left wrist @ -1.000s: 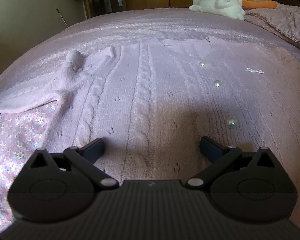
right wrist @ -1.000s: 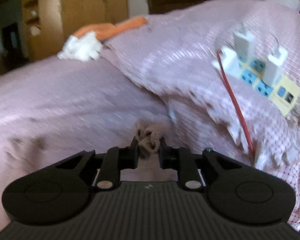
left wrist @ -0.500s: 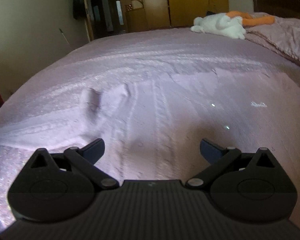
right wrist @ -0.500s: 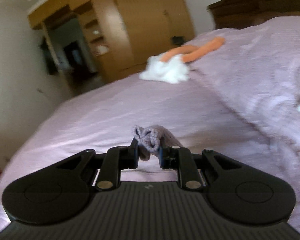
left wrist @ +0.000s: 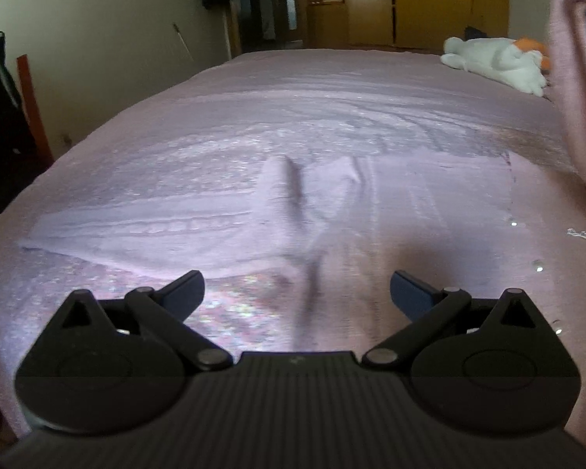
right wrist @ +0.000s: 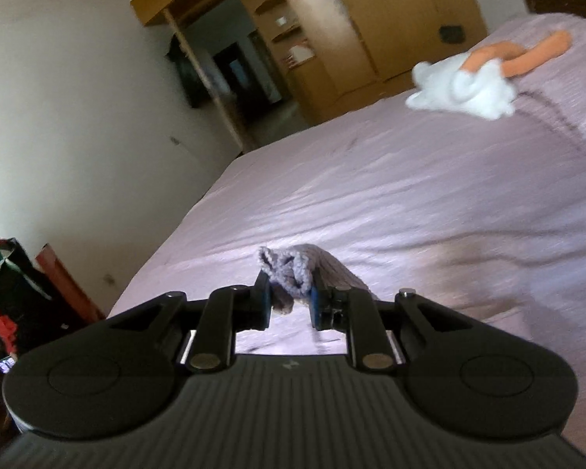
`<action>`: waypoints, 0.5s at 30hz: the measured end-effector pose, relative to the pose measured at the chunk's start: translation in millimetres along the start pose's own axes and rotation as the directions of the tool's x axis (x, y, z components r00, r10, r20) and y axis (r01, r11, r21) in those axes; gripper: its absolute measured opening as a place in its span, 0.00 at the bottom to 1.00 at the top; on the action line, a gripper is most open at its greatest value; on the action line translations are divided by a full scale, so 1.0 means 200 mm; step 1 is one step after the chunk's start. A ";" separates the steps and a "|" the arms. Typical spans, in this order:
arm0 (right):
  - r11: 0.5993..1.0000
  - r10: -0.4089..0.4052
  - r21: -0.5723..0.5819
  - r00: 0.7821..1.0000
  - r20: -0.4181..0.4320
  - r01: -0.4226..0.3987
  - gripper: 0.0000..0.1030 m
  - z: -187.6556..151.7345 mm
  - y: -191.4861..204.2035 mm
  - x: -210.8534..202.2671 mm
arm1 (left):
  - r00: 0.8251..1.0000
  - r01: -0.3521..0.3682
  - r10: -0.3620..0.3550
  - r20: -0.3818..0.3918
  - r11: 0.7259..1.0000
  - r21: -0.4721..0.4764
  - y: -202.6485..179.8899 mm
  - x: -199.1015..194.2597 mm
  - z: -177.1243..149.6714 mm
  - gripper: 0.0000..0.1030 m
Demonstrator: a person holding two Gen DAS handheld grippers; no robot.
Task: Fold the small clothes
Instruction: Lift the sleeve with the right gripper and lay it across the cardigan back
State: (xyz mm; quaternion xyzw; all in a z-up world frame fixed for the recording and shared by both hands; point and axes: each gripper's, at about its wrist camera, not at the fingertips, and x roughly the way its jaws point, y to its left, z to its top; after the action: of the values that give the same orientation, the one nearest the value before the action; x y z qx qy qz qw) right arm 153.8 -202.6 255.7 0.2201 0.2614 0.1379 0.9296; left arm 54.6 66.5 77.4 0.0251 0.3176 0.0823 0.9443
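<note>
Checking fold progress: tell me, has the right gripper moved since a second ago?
Yes. The right gripper, pinching the pink knitted cardigan, swung left: the white plush toy shifted from upper left to upper right.

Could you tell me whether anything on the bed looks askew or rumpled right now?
Yes: the cardigan's left sleeve is bunched into a raised ridge instead of lying flat. The right gripper pinches a knit edge; the left gripper is open.
</note>
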 end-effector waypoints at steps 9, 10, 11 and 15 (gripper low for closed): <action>0.994 0.058 0.103 0.990 -0.131 -0.045 0.20 -0.45 0.10 0.49 | 0.999 -0.021 0.018 -0.046 0.998 -0.057 0.17 0.07 -0.04 1.00; 0.994 0.057 0.100 0.988 -0.141 -0.043 0.20 -0.51 0.12 0.53 | 0.999 -0.023 0.020 -0.046 0.998 -0.062 0.18 0.07 -0.05 1.00; 0.994 0.061 0.098 0.987 -0.149 -0.047 0.20 -0.55 0.10 0.57 | 0.999 -0.025 0.022 -0.043 0.997 -0.067 0.19 0.08 -0.05 1.00; 0.995 0.094 0.062 0.976 -0.197 -0.083 0.27 -0.68 0.06 0.74 | 0.999 -0.039 0.037 -0.029 0.996 -0.082 0.22 0.08 -0.07 1.00</action>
State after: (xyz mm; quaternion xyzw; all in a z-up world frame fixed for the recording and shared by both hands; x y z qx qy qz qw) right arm 199.4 -91.1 93.5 0.2411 0.3470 0.1936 0.8854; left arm 52.1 113.4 61.8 -0.0089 0.3262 0.1136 0.9384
